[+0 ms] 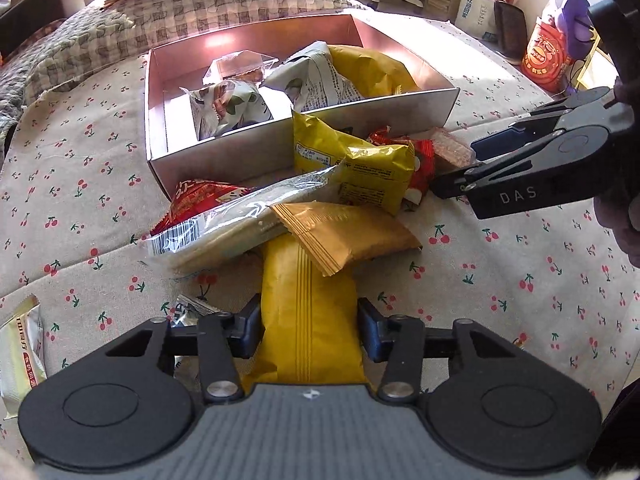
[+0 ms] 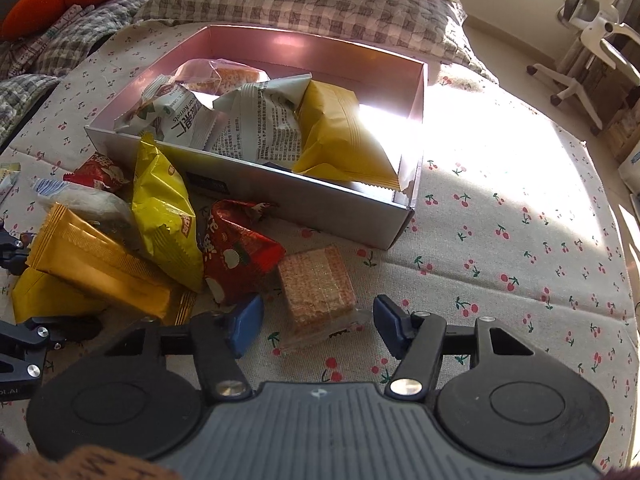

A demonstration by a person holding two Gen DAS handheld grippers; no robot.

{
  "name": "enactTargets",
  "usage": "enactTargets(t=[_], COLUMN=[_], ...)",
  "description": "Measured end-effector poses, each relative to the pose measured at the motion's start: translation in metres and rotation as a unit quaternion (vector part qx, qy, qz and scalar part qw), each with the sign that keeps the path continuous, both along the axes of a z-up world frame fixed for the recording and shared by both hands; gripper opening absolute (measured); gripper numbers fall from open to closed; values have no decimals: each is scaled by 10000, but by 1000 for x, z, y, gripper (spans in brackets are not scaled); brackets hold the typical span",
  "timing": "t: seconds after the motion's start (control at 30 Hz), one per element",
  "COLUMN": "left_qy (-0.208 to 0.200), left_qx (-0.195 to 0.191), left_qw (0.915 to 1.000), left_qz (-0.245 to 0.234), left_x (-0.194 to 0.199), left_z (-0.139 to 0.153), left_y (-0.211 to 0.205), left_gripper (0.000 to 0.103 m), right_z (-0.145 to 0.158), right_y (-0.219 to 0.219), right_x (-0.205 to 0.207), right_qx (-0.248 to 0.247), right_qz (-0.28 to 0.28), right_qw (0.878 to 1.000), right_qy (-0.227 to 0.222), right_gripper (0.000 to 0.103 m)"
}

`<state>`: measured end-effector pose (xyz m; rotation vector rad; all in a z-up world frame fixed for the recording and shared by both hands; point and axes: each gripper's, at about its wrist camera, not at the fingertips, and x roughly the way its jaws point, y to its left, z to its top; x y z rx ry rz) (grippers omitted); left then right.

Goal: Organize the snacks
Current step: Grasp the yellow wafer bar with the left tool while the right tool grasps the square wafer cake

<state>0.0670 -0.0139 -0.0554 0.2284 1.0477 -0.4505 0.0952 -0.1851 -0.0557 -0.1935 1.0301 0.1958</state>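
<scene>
- Cherry-print cloth [image 1: 500, 280] covers the soft surface, with a checked quilt [image 1: 224, 4] bunched behind and sun glare falling across the right side.
- Left gripper [image 1: 308, 328] tilts steeply downward; its blue pads [image 1: 248, 332] sit against both sides of a long yellow packet [image 1: 308, 320], clenched on it.
- Right gripper [image 2: 316, 328] also tilts down, straddling a clear-wrapped wafer block [image 2: 318, 292]. The left pad [image 2: 244, 328] stands just beside the block, the right one apart from its wrapper: released, not pressing.
- An orange-gold packet [image 1: 352, 236] lies across the far end of the yellow packet, and a clear-topped pouch [image 1: 240, 216] overlaps next to it.
- A crumpled yellow bag [image 1: 356, 168] and a red packet [image 2: 236, 248] lean between the pile and the box wall.
- The open box [image 1: 224, 160] with pink inner walls holds white-and-green packets [image 2: 256, 124], a clear-wrapped cake [image 2: 224, 76] and a yellow packet in the box [image 2: 340, 132].
- A pale sachet [image 1: 20, 356] lies alone at the left edge, well apart from the pile.
</scene>
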Motion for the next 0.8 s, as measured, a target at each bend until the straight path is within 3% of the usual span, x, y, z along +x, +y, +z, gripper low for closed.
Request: enactTargets(t=[0.47, 0.73, 0.8], left_qy=[526, 567, 526], left_qx=[-218, -377, -403], left_qw=[9969, 9953, 9954], left_qz=[548, 687, 698], left_x=[-1, -5, -6], left_z=[13, 29, 34], left_y=[16, 26, 28], left_gripper=[49, 48, 48], right_z=[4, 12, 16], right_y=[-1, -5, -5], right_x=[0, -3, -4], right_qx=[73, 282, 355], right_qz=[-216, -308, -291], right_qw=[9994, 9987, 9985], right_qy=[258, 308, 312], right_gripper=[41, 41, 35])
